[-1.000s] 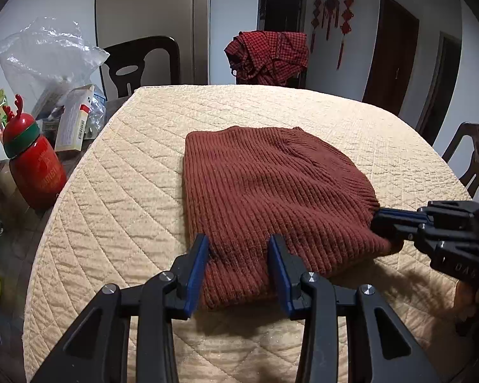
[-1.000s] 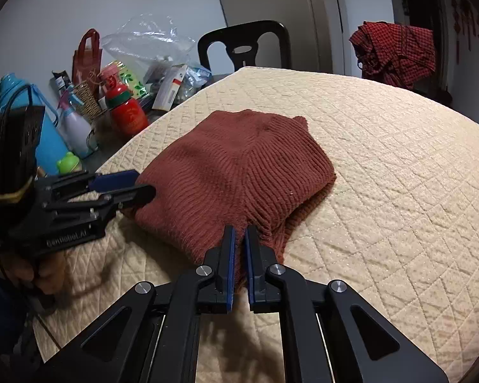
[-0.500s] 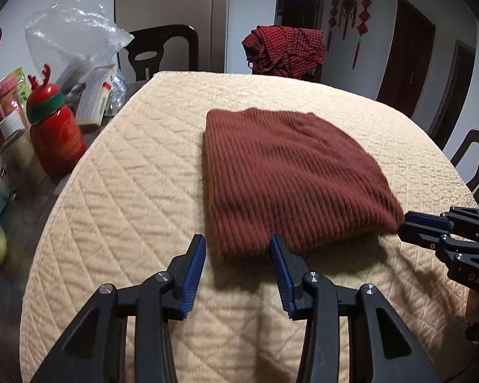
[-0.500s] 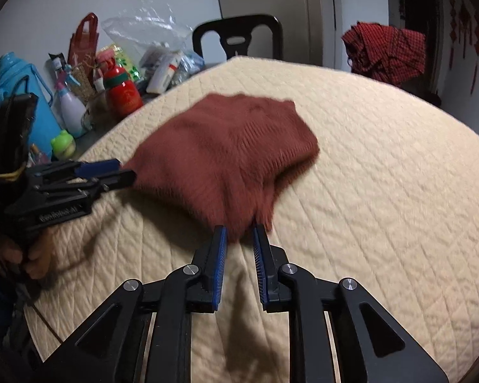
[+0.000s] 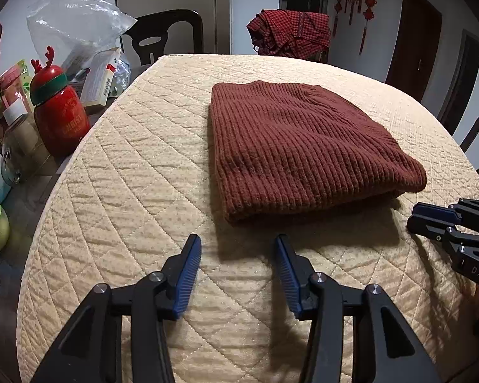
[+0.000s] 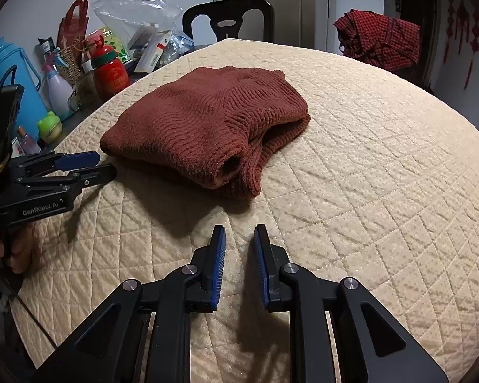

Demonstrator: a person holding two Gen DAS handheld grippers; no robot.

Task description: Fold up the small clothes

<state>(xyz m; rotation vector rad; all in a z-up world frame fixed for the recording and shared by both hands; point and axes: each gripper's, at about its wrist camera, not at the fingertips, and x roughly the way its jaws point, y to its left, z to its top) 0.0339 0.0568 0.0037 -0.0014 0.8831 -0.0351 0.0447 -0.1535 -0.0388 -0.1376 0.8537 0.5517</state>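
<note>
Both tongs hang empty just short of the folded garment. Left gripper (image 5: 238,249) stands with its blue-padded jaws spread wide, nothing between them, aimed at the near edge of the rust-brown knit sweater (image 5: 300,146) but clear of it. Right gripper (image 6: 238,239) has its jaws parted more narrowly, also holding nothing, and points at the sweater's open corner, where layered edges show in the right wrist view. Each tool also appears side-on in the other's view, low over the cloth and apart from the knit.

The sweater lies as a compact, thick rectangle near the middle of the cream quilted table cover (image 5: 137,172). Its left side and near edge are clean folds, while the right corner is looser, with an under-layer poking out. Judged from this, the fold looks finished or nearly so, and the empty, backed-off tools suit a piece set down to rest rather than one being worked.

Beyond the cover's left edge sit a red reindeer-capped bottle (image 5: 59,111), a clear plastic bag (image 5: 76,22) and small boxes, kept off the working surface. A red checked garment (image 5: 290,32) drapes over a far chair, possibly the next item.
</note>
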